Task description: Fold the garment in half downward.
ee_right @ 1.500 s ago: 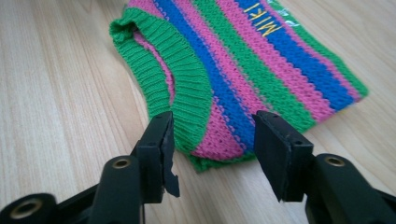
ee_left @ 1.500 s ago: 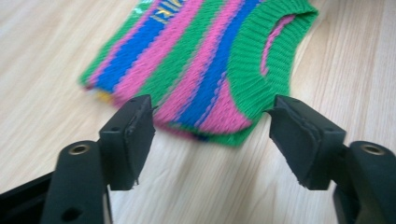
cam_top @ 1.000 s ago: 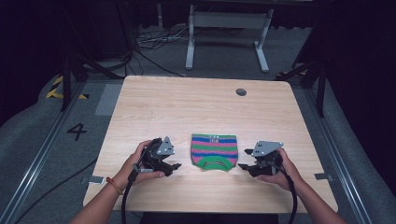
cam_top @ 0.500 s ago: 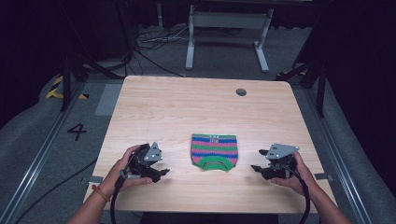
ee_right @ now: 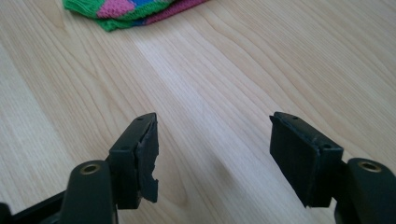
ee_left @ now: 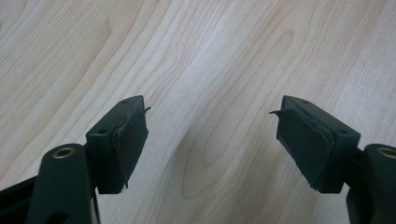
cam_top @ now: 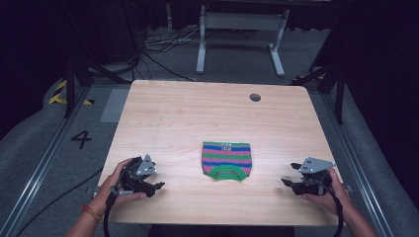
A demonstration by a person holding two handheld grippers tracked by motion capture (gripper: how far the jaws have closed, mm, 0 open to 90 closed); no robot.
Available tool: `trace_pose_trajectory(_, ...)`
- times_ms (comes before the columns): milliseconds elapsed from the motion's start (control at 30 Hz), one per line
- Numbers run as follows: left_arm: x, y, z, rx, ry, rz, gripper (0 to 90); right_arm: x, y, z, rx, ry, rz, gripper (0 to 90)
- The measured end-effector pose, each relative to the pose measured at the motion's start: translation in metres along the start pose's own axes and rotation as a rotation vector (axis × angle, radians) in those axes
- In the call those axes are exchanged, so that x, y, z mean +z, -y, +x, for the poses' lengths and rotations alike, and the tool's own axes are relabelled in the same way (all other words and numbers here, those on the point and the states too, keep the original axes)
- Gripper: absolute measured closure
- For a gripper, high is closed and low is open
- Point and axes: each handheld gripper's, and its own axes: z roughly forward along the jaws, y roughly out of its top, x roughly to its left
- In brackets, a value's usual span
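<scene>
Both grippers have drawn outward from the folded striped knit garment (cam_top: pixel 226 160) since the earlier frames. Left gripper (cam_top: pixel 157 186) now sits at the table's (cam_top: pixel 197 113) 7 o'clock corner, jaws wide, nothing between them. Right gripper (cam_top: pixel 287 181) at 5 o'clock, jaws just been opening, nothing between. Garment lies flat at 6 o'clock, near front edge, well apart from both.

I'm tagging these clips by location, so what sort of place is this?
Probably a lab or studio set up for recording. A light wooden table stands on grey carpet among loose cables, a metal stand, yellow-black hazard tape and a floor number 4.
</scene>
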Motion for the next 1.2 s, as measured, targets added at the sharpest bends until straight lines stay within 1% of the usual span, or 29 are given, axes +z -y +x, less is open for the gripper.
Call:
trace_pose_trajectory(33, 0.000, 0.000, 0.000, 0.000, 0.000, 0.000, 24.9, 0.000, 0.000, 0.000, 0.000, 0.000, 0.000, 33.3)
trace_pose_trajectory(133, -0.002, 0.008, 0.002, -0.021, -0.005, -0.001, 24.8, -0.004, 0.011, -0.003, 0.027, 0.013, 0.000, 32.4)
trace_pose_trajectory(167, -0.002, 0.011, 0.002, -0.030, -0.004, -0.005, 24.8, -0.004, 0.011, -0.003, 0.027, 0.013, 0.000, 32.4)
trace_pose_trajectory(233, -0.004, 0.016, 0.004, -0.039, -0.011, 0.000, 24.7, -0.006, 0.017, -0.005, 0.039, 0.019, 0.004, 32.0)
trace_pose_trajectory(267, -0.005, 0.018, 0.005, -0.048, -0.008, -0.004, 24.6, -0.007, 0.020, -0.005, 0.053, 0.022, 0.004, 31.6)
trace_pose_trajectory(300, -0.006, 0.022, 0.007, -0.058, -0.007, -0.006, 24.5, -0.009, 0.026, -0.006, 0.066, 0.035, 0.005, 31.5)
trace_pose_trajectory(333, -0.006, 0.022, 0.007, -0.058, -0.007, -0.006, 24.5, -0.009, 0.026, -0.006, 0.066, 0.035, 0.005, 31.5)
trace_pose_trajectory(367, -0.007, 0.026, 0.008, -0.068, -0.007, -0.006, 24.5, -0.011, 0.032, -0.008, 0.091, 0.035, 0.000, 31.2)
trace_pose_trajectory(433, -0.007, 0.028, 0.009, -0.074, -0.009, -0.006, 24.4, -0.013, 0.039, -0.009, 0.108, 0.039, -0.003, 30.8)
trace_pose_trajectory(500, -0.008, 0.030, 0.010, -0.082, -0.004, -0.009, 24.4, -0.013, 0.039, -0.009, 0.108, 0.039, -0.003, 30.8)
trace_pose_trajectory(533, -0.008, 0.035, 0.012, -0.107, 0.010, -0.028, 24.4, -0.015, 0.042, -0.009, 0.117, 0.039, -0.005, 30.5)
trace_pose_trajectory(567, -0.008, 0.036, 0.013, -0.117, 0.014, -0.031, 24.4, -0.018, 0.049, -0.010, 0.140, 0.040, -0.013, 29.5)
trace_pose_trajectory(600, -0.008, 0.040, 0.014, -0.134, 0.018, -0.040, 24.3, -0.019, 0.051, -0.011, 0.148, 0.041, -0.018, 28.8)
trace_pose_trajectory(733, -0.008, 0.048, 0.016, -0.167, 0.026, -0.054, 24.3, -0.026, 0.063, -0.012, 0.194, 0.046, -0.036, 27.4)
trace_pose_trajectory(767, -0.008, 0.050, 0.016, -0.173, 0.026, -0.056, 24.3, -0.027, 0.065, -0.013, 0.199, 0.050, -0.038, 27.2)
trace_pose_trajectory(833, -0.010, 0.055, 0.017, -0.201, 0.021, -0.068, 23.6, -0.028, 0.071, -0.014, 0.209, 0.055, -0.037, 27.0)
trace_pose_trajectory(867, -0.010, 0.055, 0.017, -0.201, 0.021, -0.068, 23.5, -0.028, 0.074, -0.014, 0.219, 0.054, -0.035, 26.8)
trace_pose_trajectory(900, -0.011, 0.059, 0.017, -0.223, 0.026, -0.084, 23.1, -0.028, 0.076, -0.015, 0.228, 0.053, -0.040, 26.2)
trace_pose_trajectory(933, -0.011, 0.059, 0.017, -0.223, 0.026, -0.084, 22.8, -0.028, 0.076, -0.015, 0.228, 0.053, -0.040, 26.2)
trace_pose_trajectory(967, -0.012, 0.063, 0.018, -0.234, 0.028, -0.099, 22.8, -0.028, 0.080, -0.015, 0.255, 0.049, -0.060, 24.8)
trace_pose_trajectory(1033, -0.013, 0.067, 0.018, -0.248, 0.024, -0.119, 22.0, -0.028, 0.083, -0.016, 0.276, 0.048, -0.069, 23.5)
trace_pose_trajectory(1067, -0.013, 0.070, 0.018, -0.245, 0.015, -0.130, 21.8, -0.029, 0.084, -0.017, 0.280, 0.047, -0.068, 22.8)
trace_pose_trajectory(1100, -0.013, 0.070, 0.018, -0.245, 0.015, -0.130, 21.6, -0.029, 0.084, -0.017, 0.280, 0.047, -0.068, 22.8)
trace_pose_trajectory(1133, -0.013, 0.071, 0.016, -0.243, 0.001, -0.136, 21.6, -0.029, 0.085, -0.017, 0.284, 0.047, -0.067, 22.3)
trace_pose_trajectory(1167, -0.013, 0.070, 0.015, -0.232, -0.012, -0.128, 20.0, -0.029, 0.085, -0.018, 0.286, 0.045, -0.066, 22.0)
trace_pose_trajectory(1200, -0.012, 0.070, 0.014, -0.246, -0.022, -0.125, 19.2, -0.029, 0.085, -0.018, 0.285, 0.045, -0.066, 21.9)
